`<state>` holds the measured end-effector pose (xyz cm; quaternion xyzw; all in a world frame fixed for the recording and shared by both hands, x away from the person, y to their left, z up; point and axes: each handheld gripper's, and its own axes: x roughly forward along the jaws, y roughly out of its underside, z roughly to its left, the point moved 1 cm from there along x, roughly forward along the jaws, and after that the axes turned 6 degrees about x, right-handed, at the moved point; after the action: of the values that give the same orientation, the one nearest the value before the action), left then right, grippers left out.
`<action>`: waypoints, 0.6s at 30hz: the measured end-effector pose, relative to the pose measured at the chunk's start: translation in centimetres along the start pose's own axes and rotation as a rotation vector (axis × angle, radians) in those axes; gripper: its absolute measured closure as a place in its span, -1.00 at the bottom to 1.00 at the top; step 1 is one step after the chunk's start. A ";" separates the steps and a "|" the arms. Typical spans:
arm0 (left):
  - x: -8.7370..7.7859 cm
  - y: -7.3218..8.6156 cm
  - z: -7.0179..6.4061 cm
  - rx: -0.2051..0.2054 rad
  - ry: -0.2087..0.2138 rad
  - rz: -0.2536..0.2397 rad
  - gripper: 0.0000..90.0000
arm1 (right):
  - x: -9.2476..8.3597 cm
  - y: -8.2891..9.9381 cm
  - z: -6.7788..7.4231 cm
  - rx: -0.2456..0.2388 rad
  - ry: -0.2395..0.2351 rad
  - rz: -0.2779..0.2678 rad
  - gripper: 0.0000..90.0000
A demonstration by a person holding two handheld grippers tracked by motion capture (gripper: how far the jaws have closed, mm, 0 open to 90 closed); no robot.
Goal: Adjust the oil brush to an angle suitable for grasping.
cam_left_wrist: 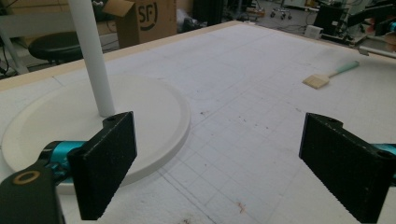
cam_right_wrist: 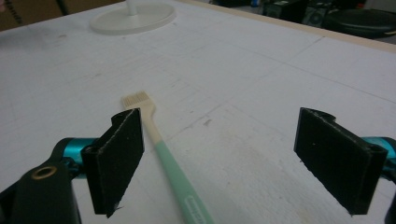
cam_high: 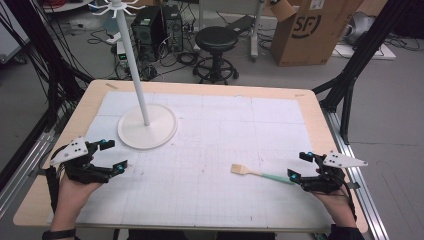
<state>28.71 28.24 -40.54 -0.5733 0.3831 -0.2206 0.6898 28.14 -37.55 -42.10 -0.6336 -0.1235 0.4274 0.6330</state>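
Note:
A small brush (cam_high: 260, 173) with a mint-green handle and a pale flat head lies flat on the white gridded mat, right of the middle. My right gripper (cam_high: 299, 165) stands open at the handle's end. In the right gripper view the brush (cam_right_wrist: 161, 154) runs between the two jaws, close beside the left one, and neither pad of my right gripper (cam_right_wrist: 219, 158) presses on it. My left gripper (cam_high: 115, 155) is open and holds nothing, near the table's left edge, just in front of a white stand's round base (cam_high: 160, 130). The left gripper view shows my left gripper (cam_left_wrist: 219, 163), the base (cam_left_wrist: 154, 107) and the brush (cam_left_wrist: 327, 77) far off.
The stand's white pole (cam_high: 135, 60) rises from the base to a ring of hooks. Beyond the wooden table (cam_high: 210, 88) stand a black stool (cam_high: 216, 42), computer towers (cam_high: 157, 27) and a cardboard box (cam_high: 312, 27). Black frame legs (cam_high: 352, 75) flank the table.

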 end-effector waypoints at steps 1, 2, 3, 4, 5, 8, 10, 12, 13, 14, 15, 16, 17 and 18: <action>0.0 0.0 0.0 0.000 0.000 0.000 -0.74 | 0.0 0.0 0.0 0.000 0.000 0.000 -0.65; 0.0 0.0 0.0 0.002 0.000 0.000 -0.74 | 0.2 -0.1 0.1 -0.010 -0.009 0.006 -0.64; 0.0 0.0 0.0 0.003 0.004 0.001 -0.74 | 0.6 -0.2 0.3 -0.017 -0.024 0.014 -0.64; -0.1 0.0 -0.1 0.001 0.005 0.000 -0.74 | 0.6 -0.2 0.3 -0.017 -0.024 0.014 -0.64; -0.1 0.0 -0.1 0.003 0.006 -0.001 -0.74 | 0.9 -0.3 0.4 -0.027 -0.031 0.032 -0.63; -0.2 -0.1 -0.1 0.000 0.006 -0.001 -0.74 | 1.5 -0.5 0.7 -0.053 -0.033 0.051 -0.60; -0.3 -0.1 -0.1 0.001 0.008 0.000 -0.74 | 1.9 -0.7 0.8 -0.066 -0.039 0.056 -0.58; -0.3 -0.1 -0.1 0.002 0.010 0.003 -0.74 | 2.4 -0.7 0.9 -0.076 -0.054 0.070 -0.53; -0.3 -0.1 -0.2 0.002 0.011 0.005 -0.74 | 2.5 -0.7 0.9 -0.079 -0.059 0.078 -0.52; -0.2 -0.1 -0.2 0.003 0.011 0.006 -0.74 | 2.7 -0.7 1.0 -0.083 -0.062 0.087 -0.50; -0.2 -0.1 -0.2 0.006 0.014 0.008 -0.74 | 2.9 -0.8 1.0 -0.090 -0.067 0.094 -0.48; -0.2 -0.1 -0.3 0.004 0.014 0.009 -0.74 | 3.1 -0.8 1.0 -0.092 -0.073 0.099 -0.46; -0.2 -0.1 -0.3 0.006 0.013 0.013 -0.74 | 3.4 -0.8 1.1 -0.100 -0.088 0.112 -0.42; -0.2 -0.1 -0.3 0.006 0.013 0.013 -0.74 | 3.4 -0.8 1.1 -0.100 -0.088 0.112 -0.42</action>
<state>28.34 28.23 -40.43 -0.5674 0.3907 -0.2209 0.6904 29.78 -34.28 -42.48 -0.6509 -0.1366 0.4830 0.5696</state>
